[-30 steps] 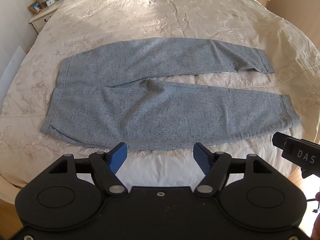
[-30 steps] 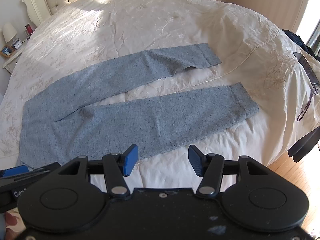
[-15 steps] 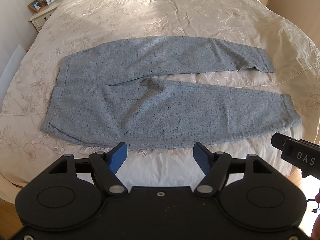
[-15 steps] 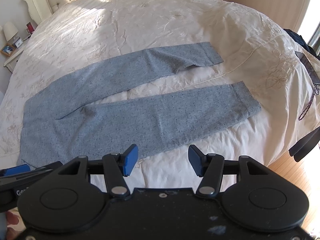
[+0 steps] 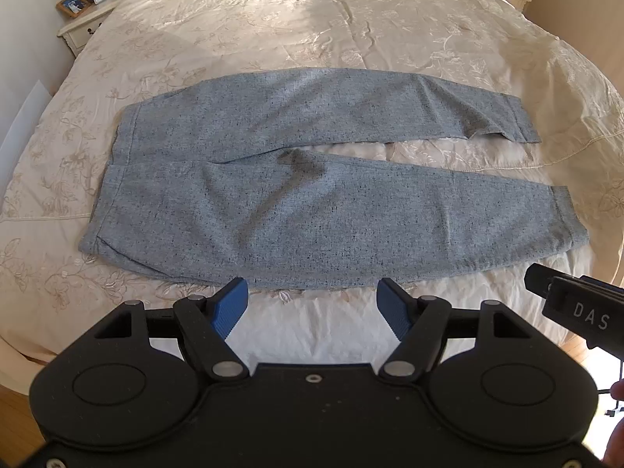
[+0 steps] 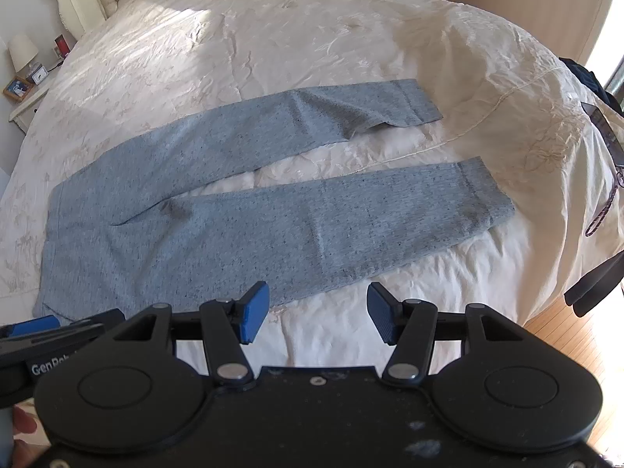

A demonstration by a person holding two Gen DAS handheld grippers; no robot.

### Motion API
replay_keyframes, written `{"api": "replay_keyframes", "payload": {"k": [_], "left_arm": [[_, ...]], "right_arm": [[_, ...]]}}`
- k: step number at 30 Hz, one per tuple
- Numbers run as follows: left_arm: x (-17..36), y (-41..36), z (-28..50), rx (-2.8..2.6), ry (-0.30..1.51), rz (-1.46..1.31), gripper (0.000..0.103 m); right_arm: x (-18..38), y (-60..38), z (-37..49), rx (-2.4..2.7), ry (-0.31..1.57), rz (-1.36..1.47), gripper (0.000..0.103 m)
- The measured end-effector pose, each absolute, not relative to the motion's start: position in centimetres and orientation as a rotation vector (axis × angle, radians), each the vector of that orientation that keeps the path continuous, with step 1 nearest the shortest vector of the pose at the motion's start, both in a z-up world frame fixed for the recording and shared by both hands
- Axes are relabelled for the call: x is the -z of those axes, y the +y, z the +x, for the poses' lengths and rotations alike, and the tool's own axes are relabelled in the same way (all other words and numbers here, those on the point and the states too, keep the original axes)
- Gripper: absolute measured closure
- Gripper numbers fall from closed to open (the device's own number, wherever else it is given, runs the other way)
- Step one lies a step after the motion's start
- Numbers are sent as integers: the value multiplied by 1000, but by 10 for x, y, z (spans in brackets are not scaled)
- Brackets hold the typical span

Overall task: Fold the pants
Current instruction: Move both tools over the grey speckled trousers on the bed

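Pants lying flat across bed, waistband left, legs splaying right. Left gripper hovering spread, empty, short of near hem edge. Right gripper likewise gaping. Fabric looking soft, light, floppy; probably best pinching waistband corner and near cuff.

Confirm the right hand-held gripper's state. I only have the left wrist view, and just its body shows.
Observer: The right hand-held gripper is open and empty, not gripping the pants.
Operator: Any clutter to the right?
Observer: A purple cord lies on the bed, beyond the near cuff and apart from it.
Operator: Anything else?
Observer: Dark clothes sit at the bed's right edge.
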State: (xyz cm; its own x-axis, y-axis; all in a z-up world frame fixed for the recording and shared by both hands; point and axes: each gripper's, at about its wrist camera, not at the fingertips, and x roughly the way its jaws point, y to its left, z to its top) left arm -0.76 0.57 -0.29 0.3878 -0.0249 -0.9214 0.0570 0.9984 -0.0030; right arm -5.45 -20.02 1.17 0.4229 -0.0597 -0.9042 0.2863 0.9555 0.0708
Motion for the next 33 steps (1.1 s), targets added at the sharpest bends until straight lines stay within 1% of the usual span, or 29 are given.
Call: {"api": "replay_keyframes", "payload": {"k": [15,25,29,33], "left_arm": [[5,4,0,60,1184,35,30],[10,8,17,73,1196,38,30],[13,12,27,83,1178,31,30],[13,21,38,99,1108,-3,31]], "right_arm": [[-9,-196,-44,190,1138,225,44],[-16,-184,-33,159,1124,144,44],[-16,-179,-26,144,1103,130,44],[-7,-175,-15,139,1110,109,44]]}}
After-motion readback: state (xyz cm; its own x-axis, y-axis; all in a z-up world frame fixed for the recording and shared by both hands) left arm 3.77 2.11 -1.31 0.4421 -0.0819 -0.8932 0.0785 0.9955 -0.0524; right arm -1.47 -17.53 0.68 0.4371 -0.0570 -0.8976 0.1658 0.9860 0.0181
